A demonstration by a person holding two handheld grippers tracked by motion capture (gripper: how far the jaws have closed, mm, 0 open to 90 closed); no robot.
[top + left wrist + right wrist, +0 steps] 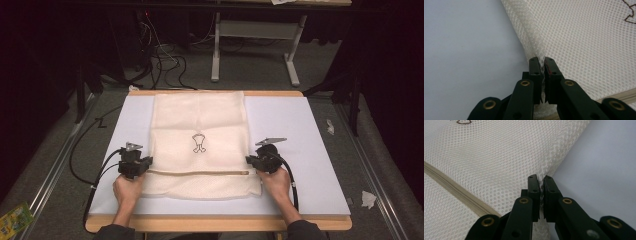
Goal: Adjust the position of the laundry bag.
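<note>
Cream mesh laundry bag [200, 145] with a beige zipper [197, 172] and a small dark embroidered emblem [198, 143], lying flat along the middle of the white-topped counter [300, 150], far edge at the counter's back rim, near edge short of its front rim. Zipper running crosswise near the bag's front end. Left edge of the bag pinched in the left gripper [542, 65], jaws pressed together on a thin fold of mesh, just above the zipper's end. Right edge of the bag pinched likewise in the right gripper [541, 182], jaws closed on the seam, level with the zipper's other end. Both side edges of the bag straight, slightly raised at the pinched spots. Left of the bag, a broad bare strip of counter; right of the bag, a wider bare strip. Beyond the counter's far rim, grey floor with black cables [165, 65] and a grey metal stand [255, 45].
</note>
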